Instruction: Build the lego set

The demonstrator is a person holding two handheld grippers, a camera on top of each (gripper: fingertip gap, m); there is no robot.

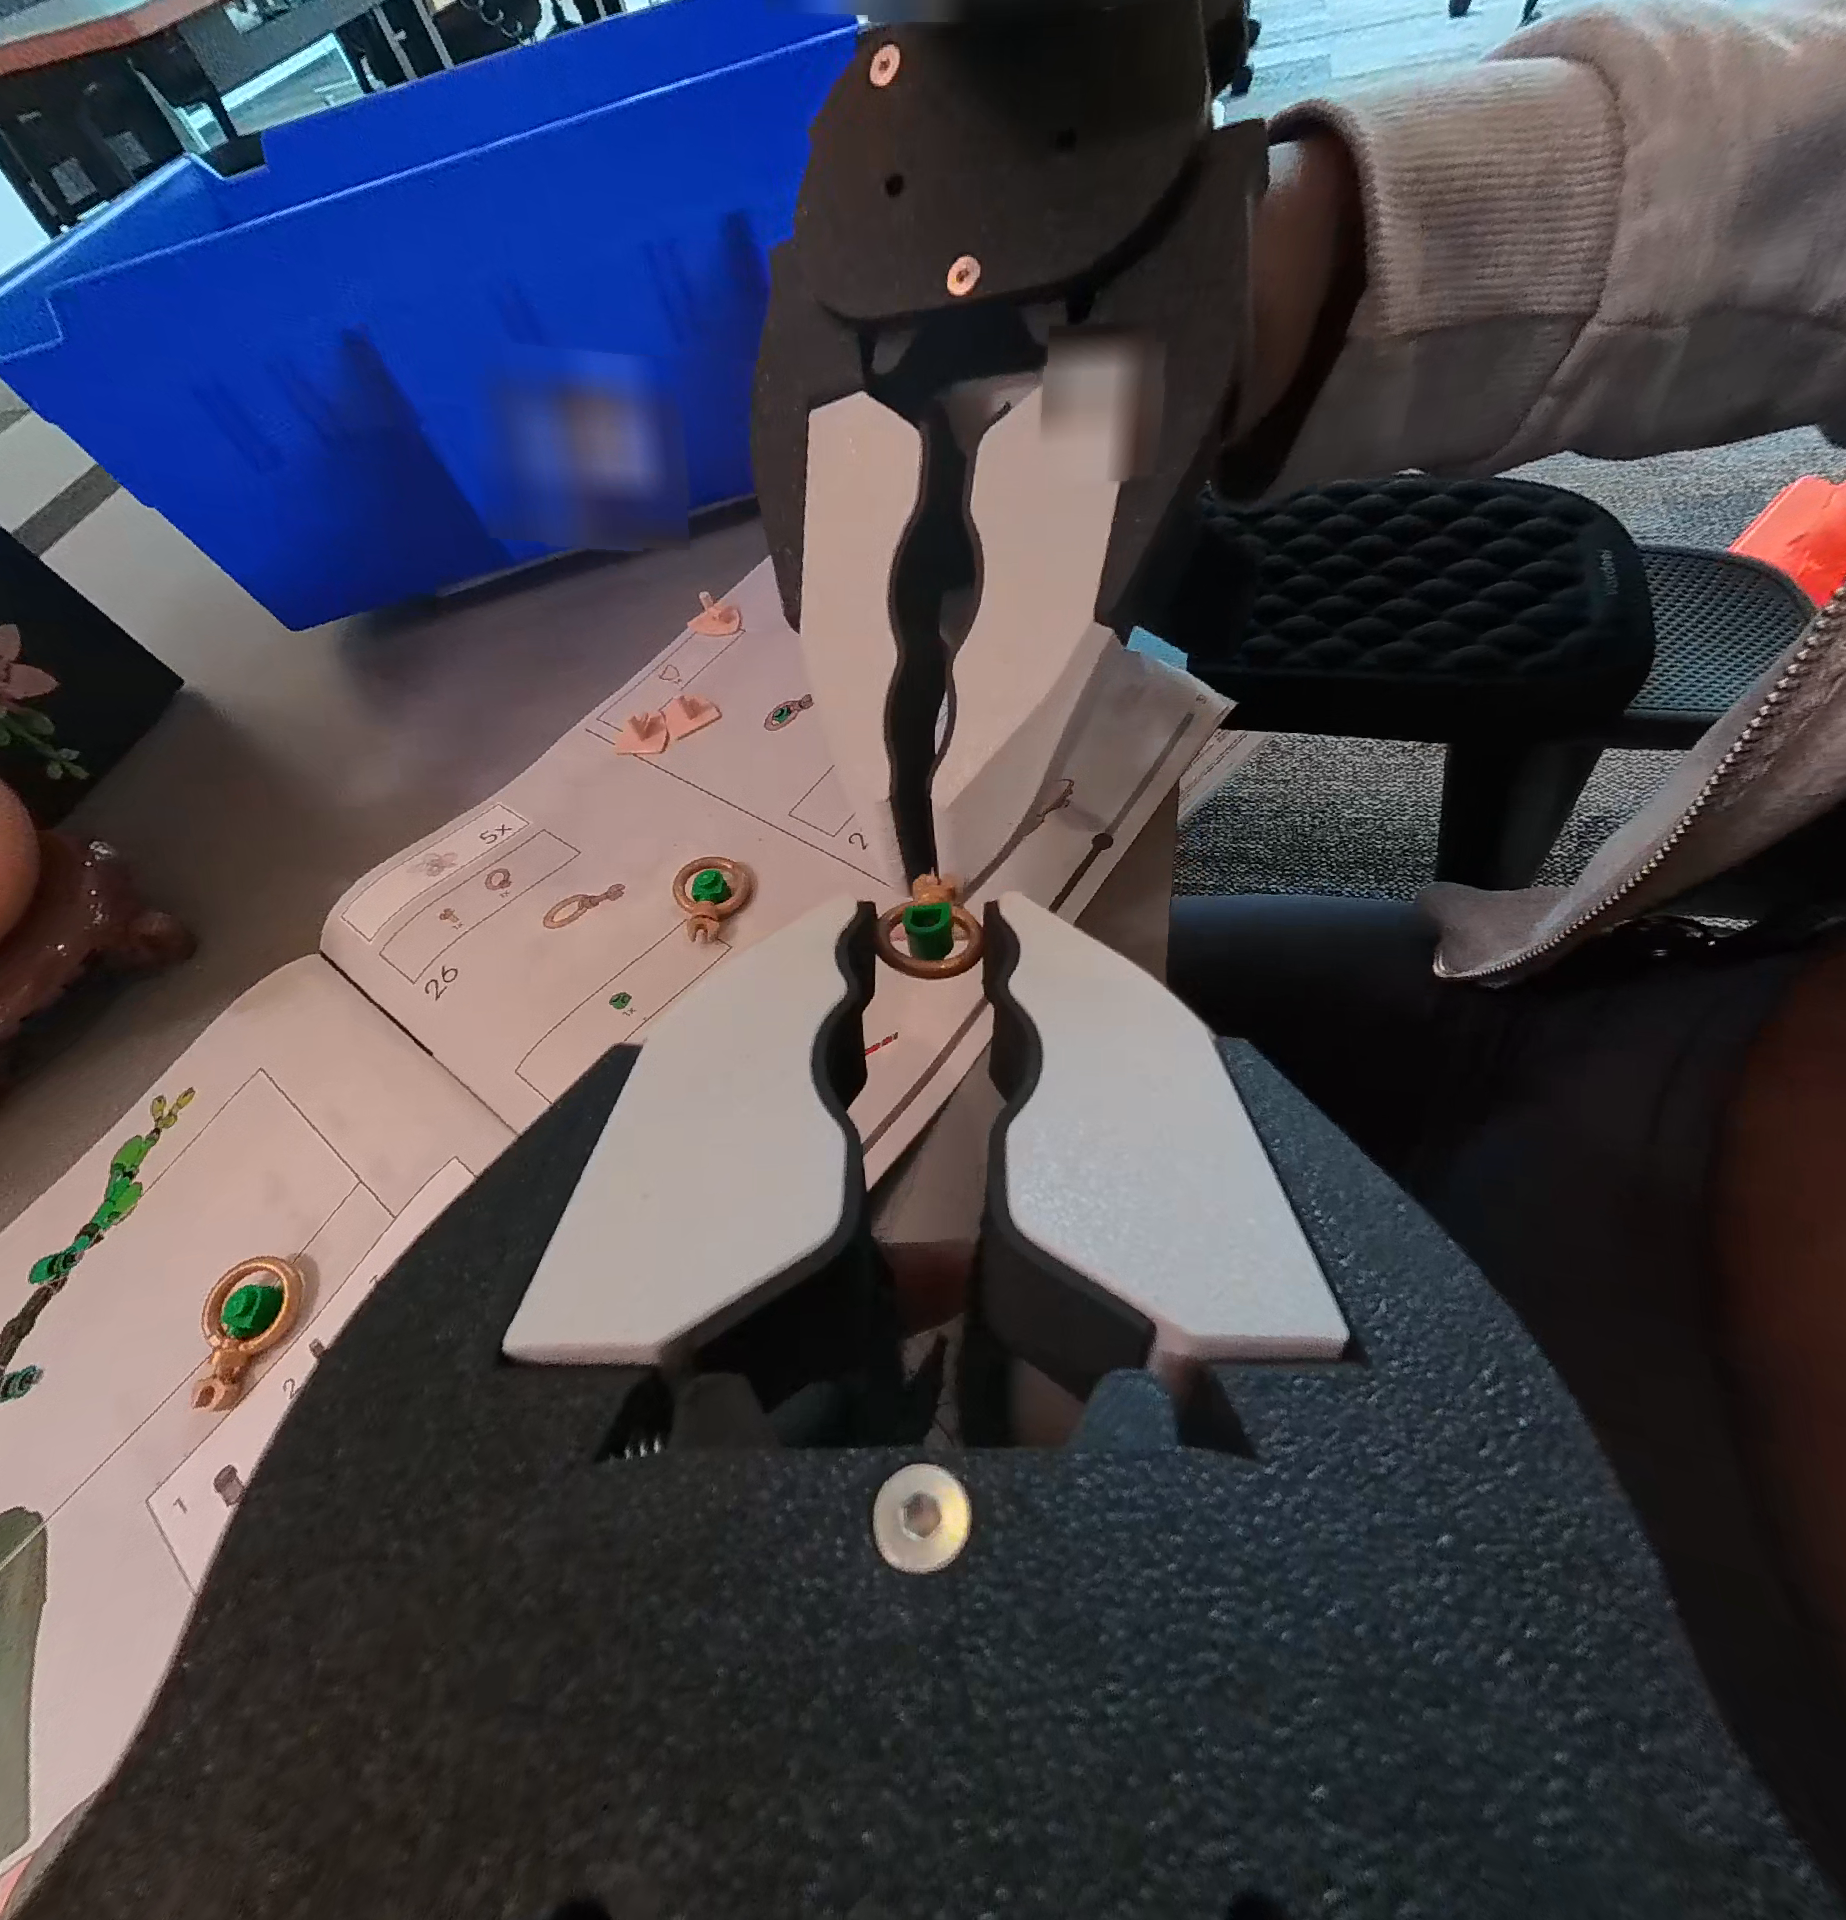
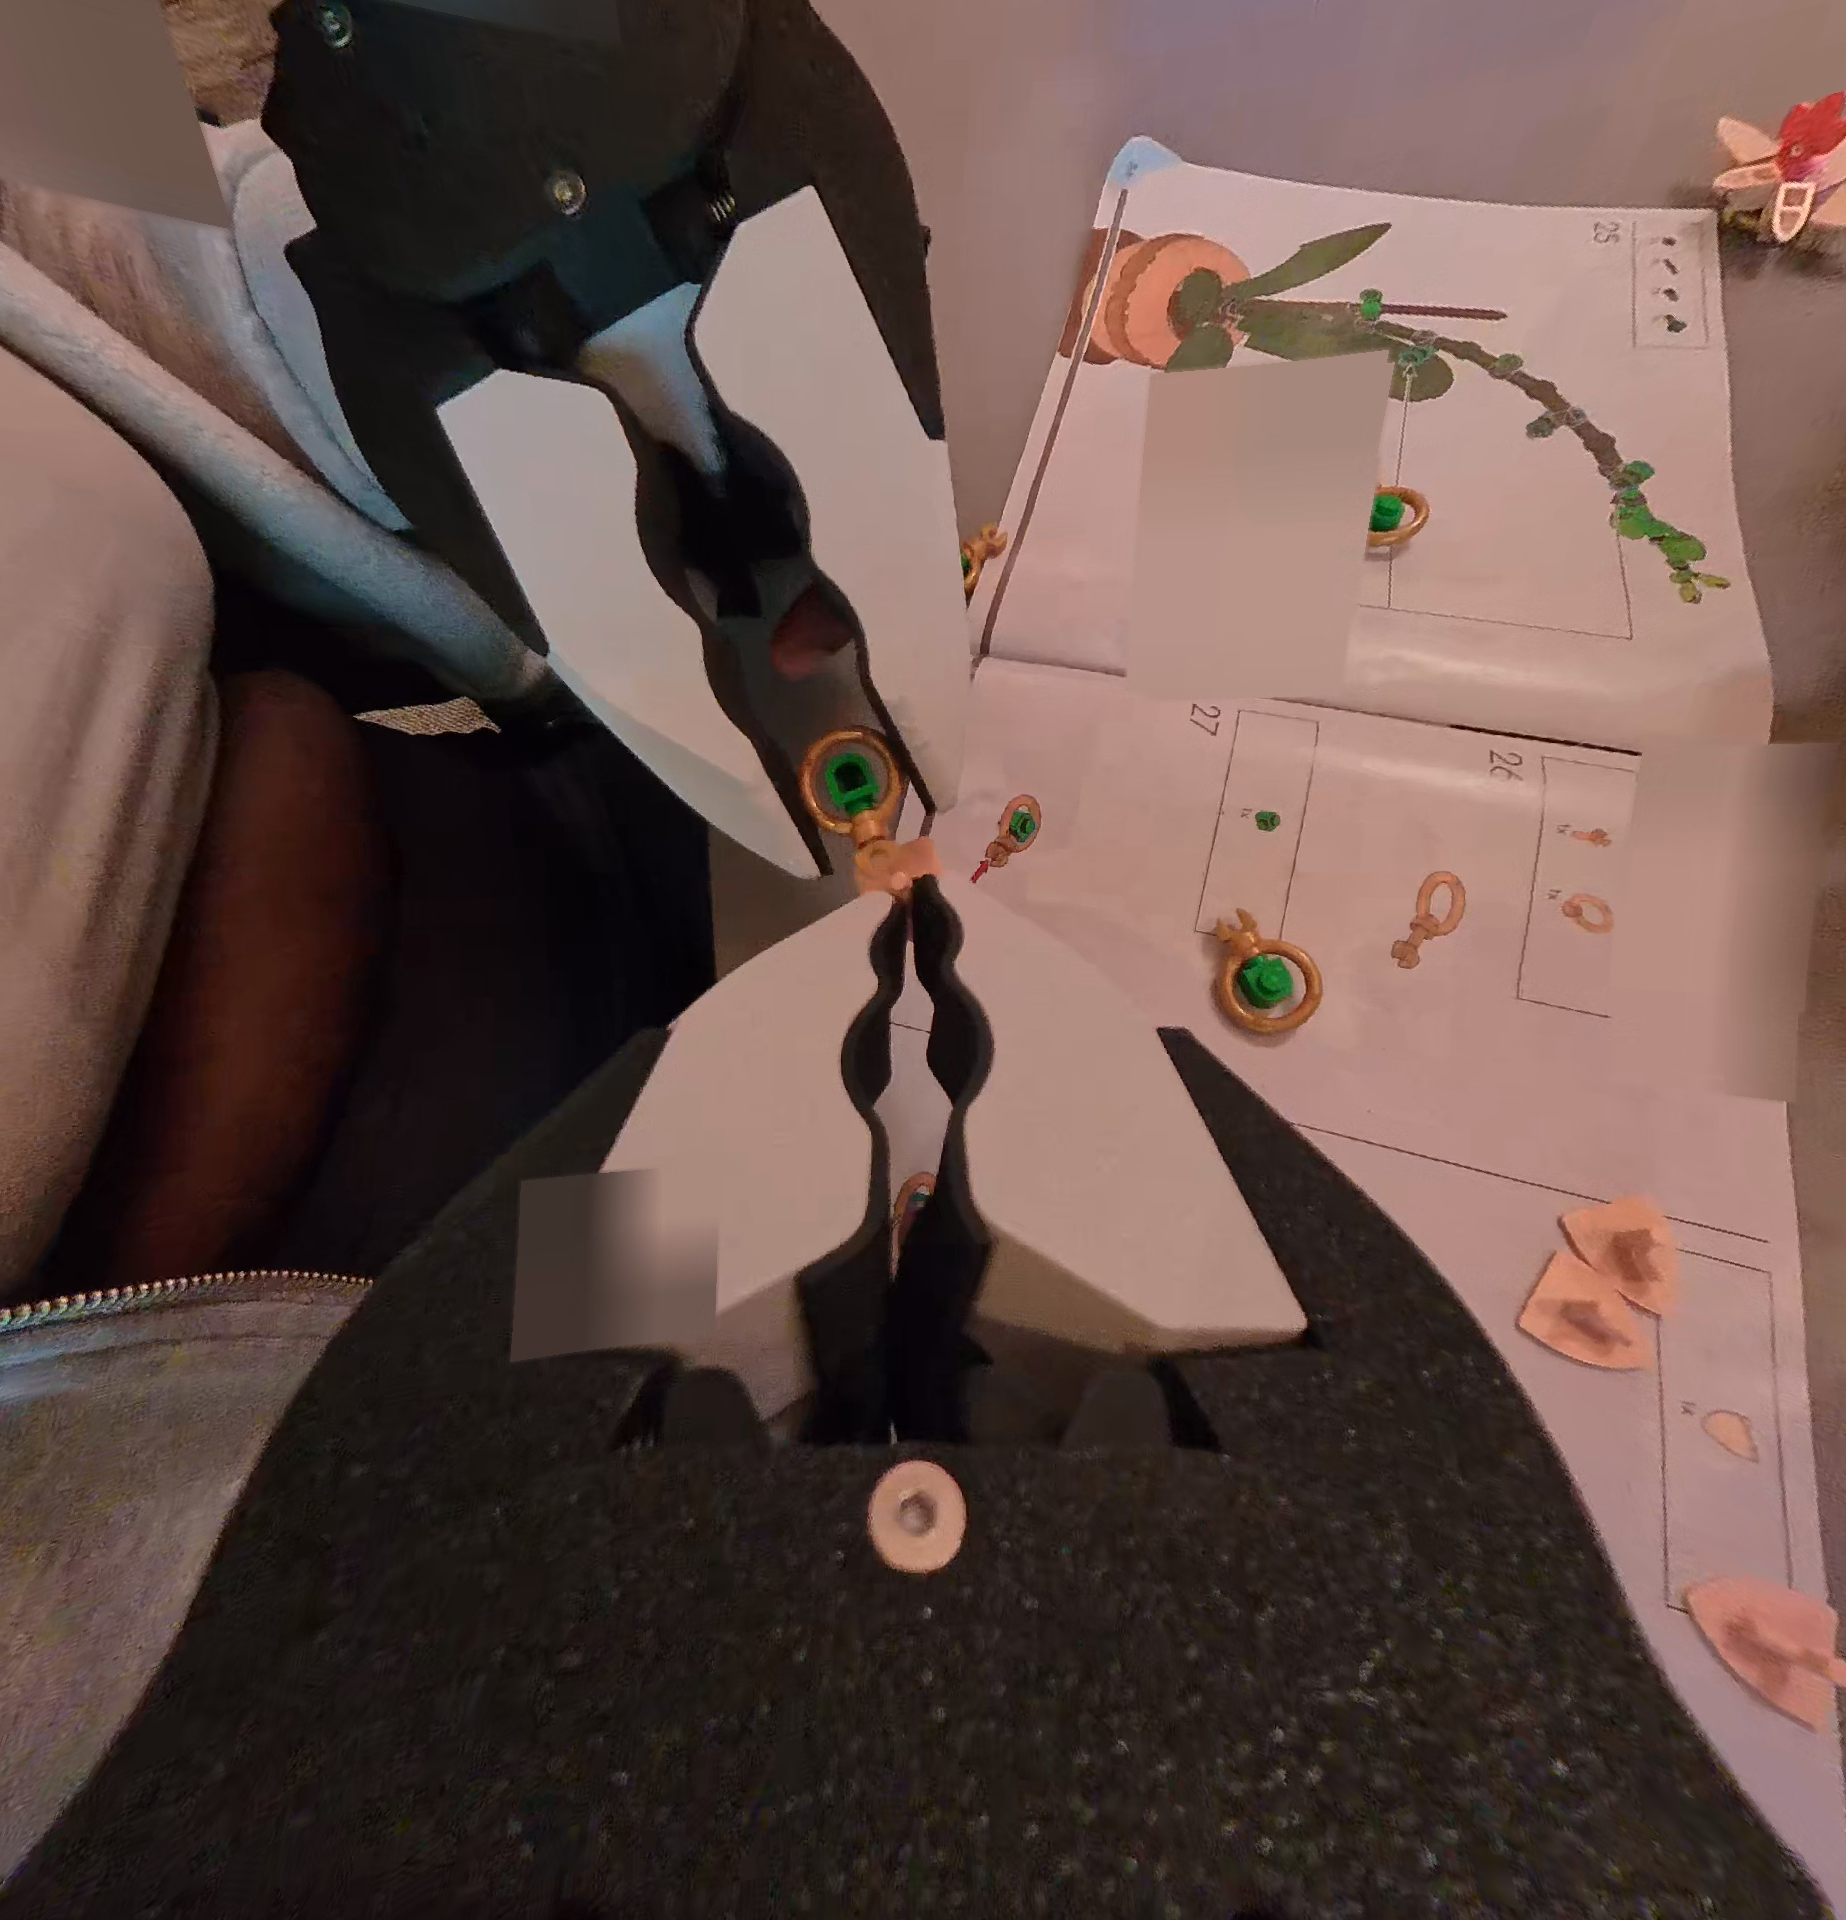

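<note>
The left gripper (image 1: 924, 925) is holding a gold ring piece (image 1: 927, 940) between its two fingertips, which are a little apart and are pressing on the two sides of the ring. A small green stud (image 1: 924, 928) is sitting inside the ring. The right gripper (image 2: 903, 896) is closing almost fully on a small tan connector (image 2: 898, 860) at the stem end of the ring. The long axis of the piece is running from one gripper to the other, with the stem pointing toward the right gripper. The piece is hanging in the air above the open instruction booklet (image 2: 1418, 1039) on the table (image 1: 254, 727). Another gold ring with a green stud (image 2: 1266, 985) is lying on the booklet, and pink petal pieces (image 2: 1605, 1299) are lying near its edge.
</note>
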